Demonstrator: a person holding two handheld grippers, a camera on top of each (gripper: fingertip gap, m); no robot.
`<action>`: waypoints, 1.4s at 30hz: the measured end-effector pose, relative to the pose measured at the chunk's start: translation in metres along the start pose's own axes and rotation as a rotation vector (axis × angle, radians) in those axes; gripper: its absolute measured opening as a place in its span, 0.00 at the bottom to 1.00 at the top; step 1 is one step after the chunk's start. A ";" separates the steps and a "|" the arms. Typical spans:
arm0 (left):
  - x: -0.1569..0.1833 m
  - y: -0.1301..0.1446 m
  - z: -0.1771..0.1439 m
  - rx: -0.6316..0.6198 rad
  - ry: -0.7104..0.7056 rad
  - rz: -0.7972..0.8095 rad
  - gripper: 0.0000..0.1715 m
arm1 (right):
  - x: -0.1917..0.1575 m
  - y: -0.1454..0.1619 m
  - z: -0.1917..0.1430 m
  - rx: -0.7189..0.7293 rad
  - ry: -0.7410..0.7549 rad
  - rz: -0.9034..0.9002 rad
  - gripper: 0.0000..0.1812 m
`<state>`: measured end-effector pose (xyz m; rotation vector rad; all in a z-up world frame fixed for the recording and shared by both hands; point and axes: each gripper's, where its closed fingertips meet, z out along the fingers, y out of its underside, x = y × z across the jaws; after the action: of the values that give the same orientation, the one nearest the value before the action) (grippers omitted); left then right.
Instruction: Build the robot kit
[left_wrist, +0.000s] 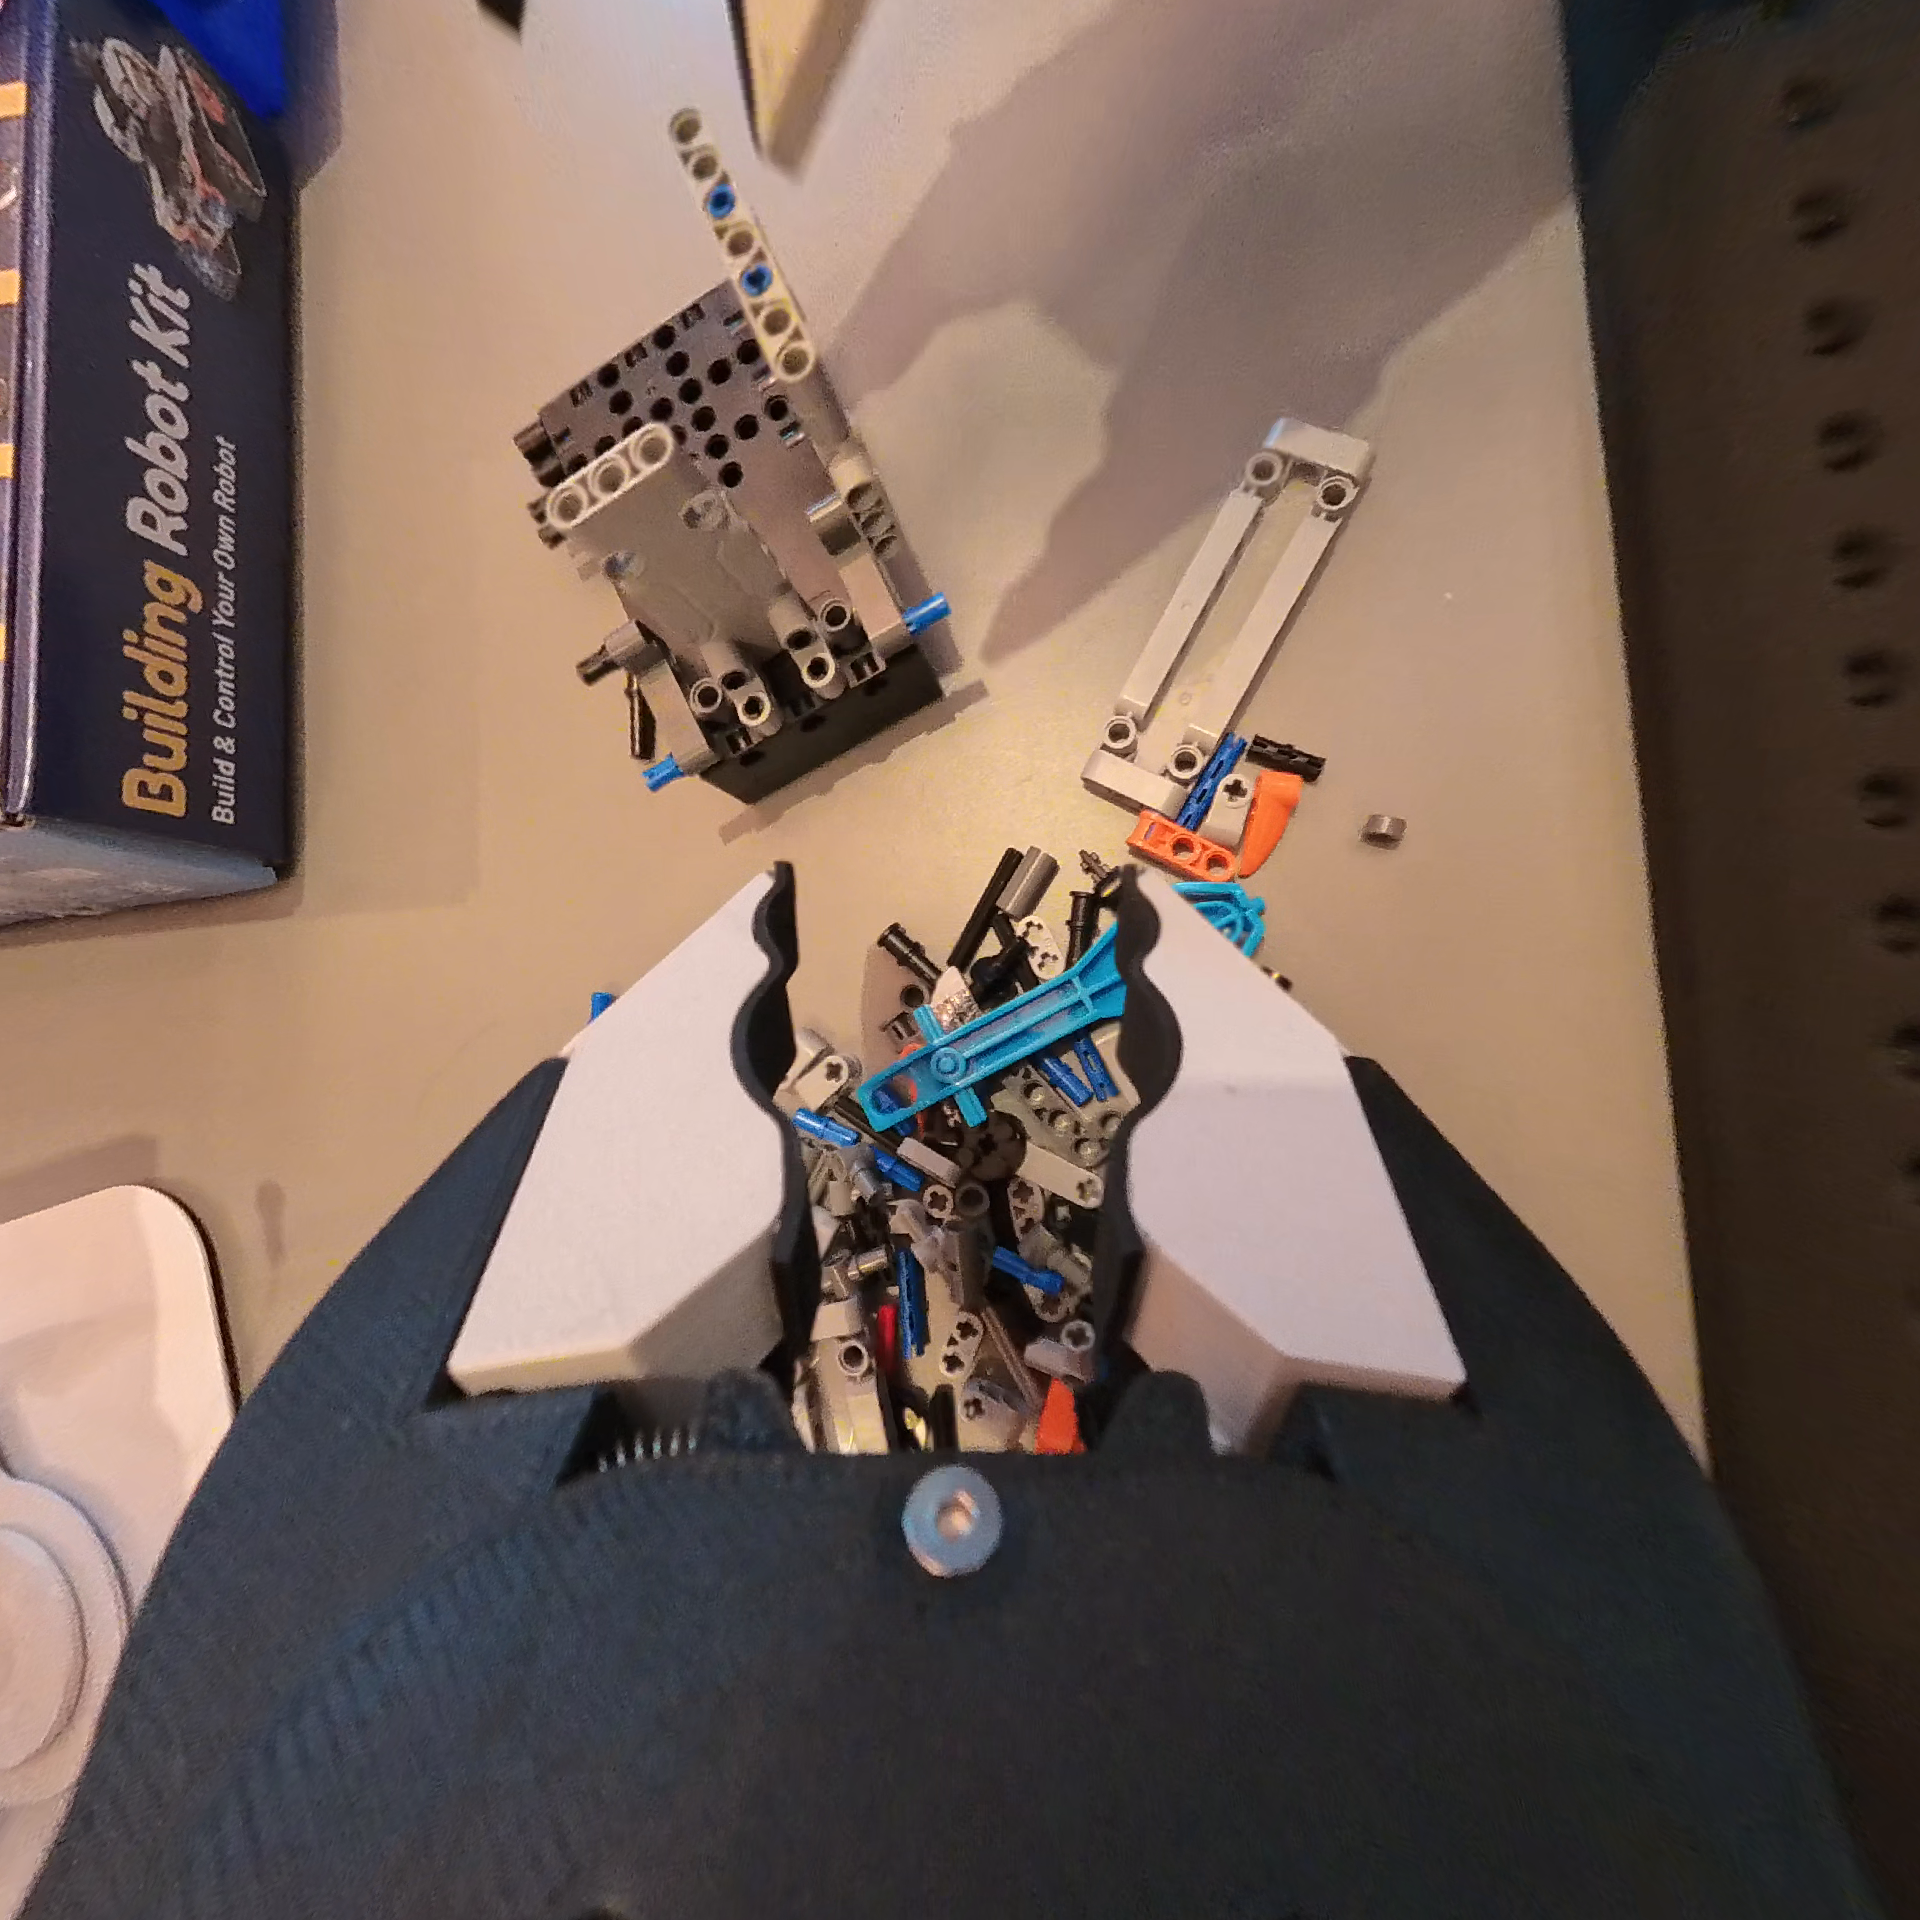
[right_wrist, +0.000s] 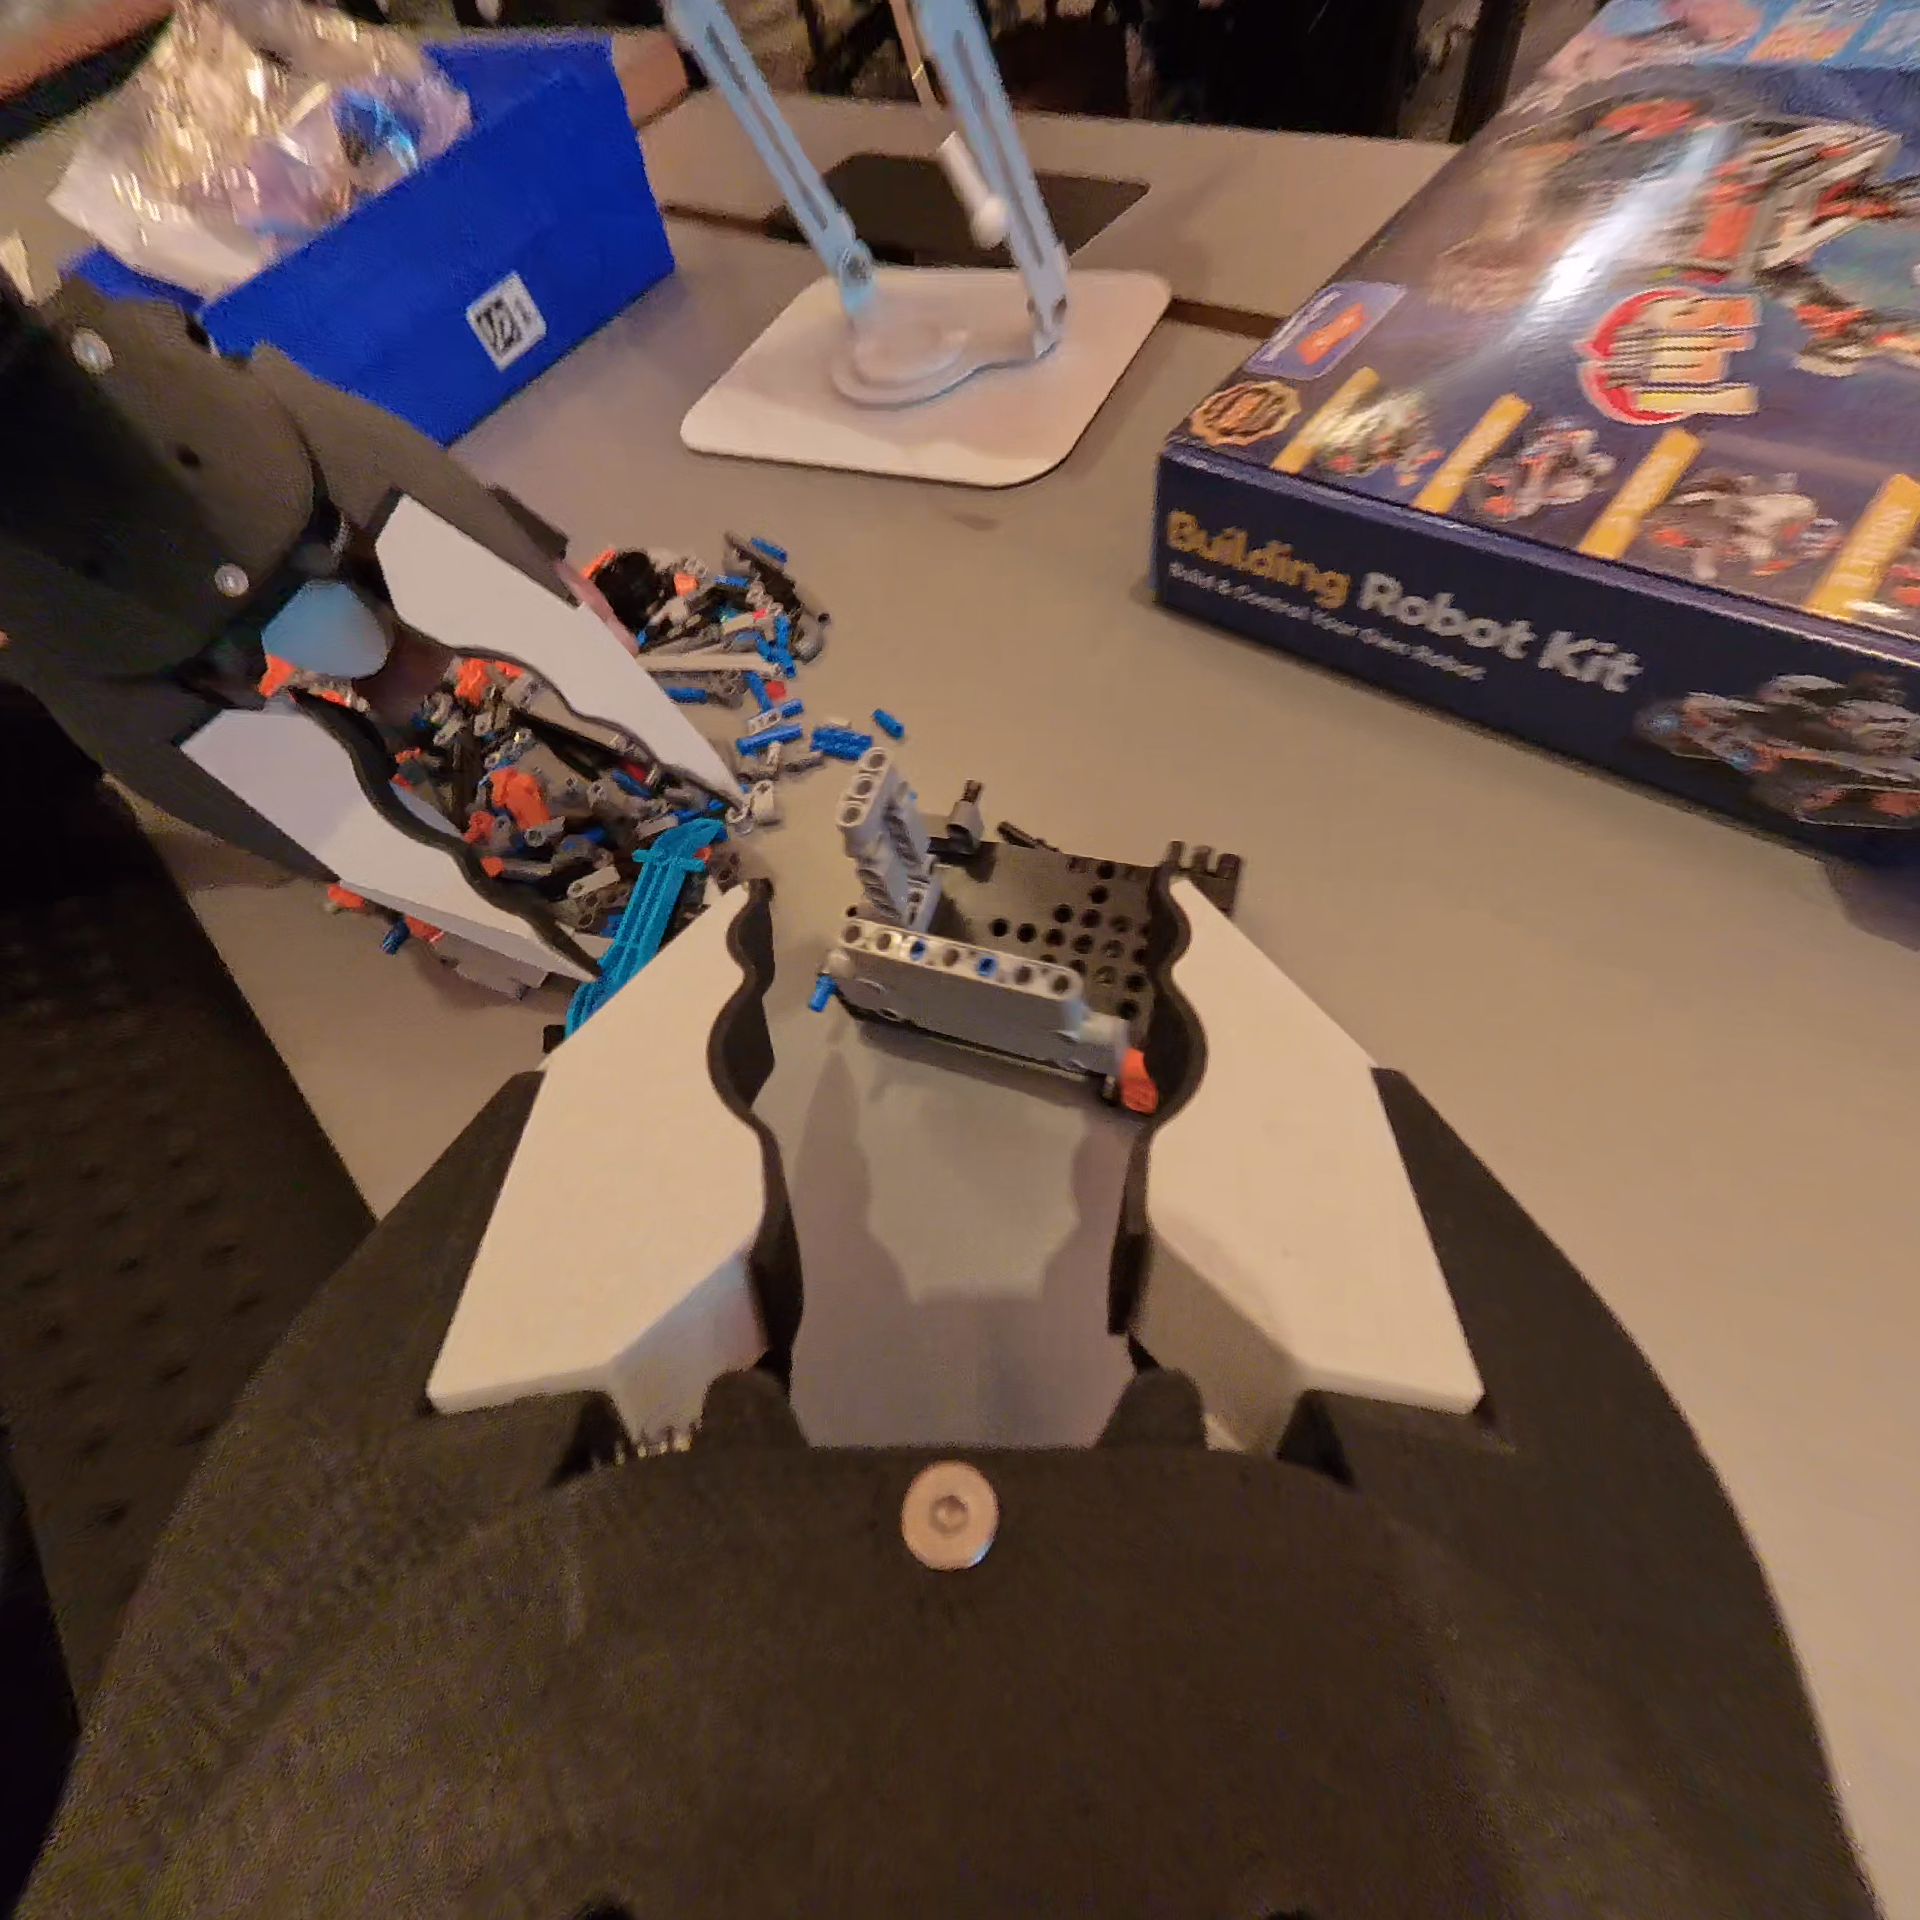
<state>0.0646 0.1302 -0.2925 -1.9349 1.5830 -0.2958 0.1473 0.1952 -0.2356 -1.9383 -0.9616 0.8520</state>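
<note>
My left gripper (left_wrist: 956, 878) is open and low over a pile of small building pieces (left_wrist: 956, 1143), which lies between its fingers. A turquoise curved piece (left_wrist: 997, 1049) lies on top of the pile, by the right finger. The same gripper (right_wrist: 665, 883) and pile (right_wrist: 582, 758) show at the left of the right wrist view. My right gripper (right_wrist: 966, 891) is open, and its fingertips flank the near end of a partly built black and grey block assembly (right_wrist: 997, 956). I cannot tell whether they touch it. The assembly (left_wrist: 717, 540) stands on the grey table beyond the left gripper.
A grey frame piece (left_wrist: 1226, 613), orange pieces (left_wrist: 1226, 821) and a small grey bush (left_wrist: 1382, 828) lie to the right. A dark blue kit box (right_wrist: 1610, 468), a white stand (right_wrist: 935, 384) and a blue bin of bags (right_wrist: 447, 260) stand farther back. Dark upholstery (left_wrist: 1766, 831) borders the table. To the small grey bush (left_wrist: 1382, 828): left tips about 6 cm, right tips about 15 cm.
</note>
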 end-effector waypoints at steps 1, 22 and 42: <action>-0.001 0.001 0.001 -0.006 -0.004 0.002 0.34 | 0.007 0.000 -0.005 0.014 0.003 0.012 0.37; -0.021 0.018 -0.001 -0.023 -0.059 -0.039 0.34 | 0.003 0.037 0.008 -0.034 -0.099 -0.119 0.18; -0.021 0.028 -0.026 0.076 -0.078 -0.007 0.36 | 0.001 0.029 -0.007 0.044 -0.082 -0.206 0.26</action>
<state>0.0230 0.1389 -0.2838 -1.8716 1.4942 -0.2758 0.1628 0.1817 -0.2577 -1.7439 -1.1590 0.8308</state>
